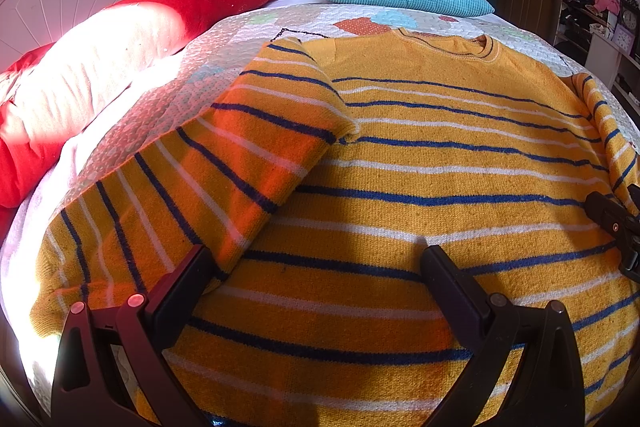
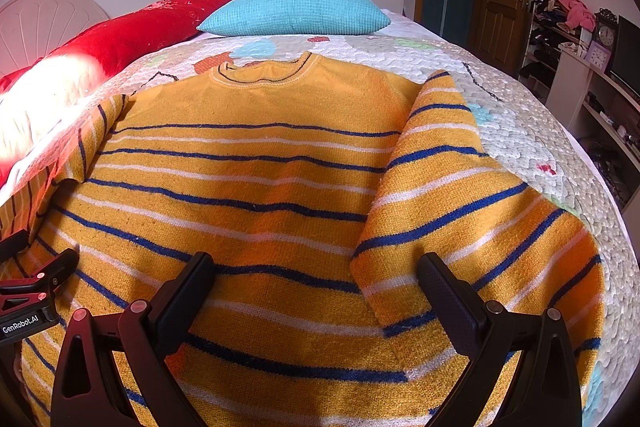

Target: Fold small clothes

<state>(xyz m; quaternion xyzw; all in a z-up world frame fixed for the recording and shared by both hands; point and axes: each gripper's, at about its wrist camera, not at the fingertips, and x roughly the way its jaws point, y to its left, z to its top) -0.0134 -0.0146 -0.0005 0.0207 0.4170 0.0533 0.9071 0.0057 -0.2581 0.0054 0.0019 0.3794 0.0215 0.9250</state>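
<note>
both grippers wide open and holding nothing, left gripper [image 1: 316, 263] and right gripper [image 2: 316, 267] above one striped yellow sweater [image 1: 420, 163], two sleeves folded in, one blue pillow [image 2: 296, 11]

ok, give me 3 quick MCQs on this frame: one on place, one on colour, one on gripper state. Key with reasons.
1. Where does the sweater lie?
A. on the bed
B. on the floor
C. on a chair

2. What colour is the pillow beyond the collar?
A. red
B. turquoise
C. black

3. How are the left gripper and the right gripper?
A. both open
B. both shut
C. left shut on a sleeve

Key: 1 A, the quilt shows around it. 2 B, plainly turquoise in both views. 3 A, the fingers of each stand wide apart over the cloth.
</note>
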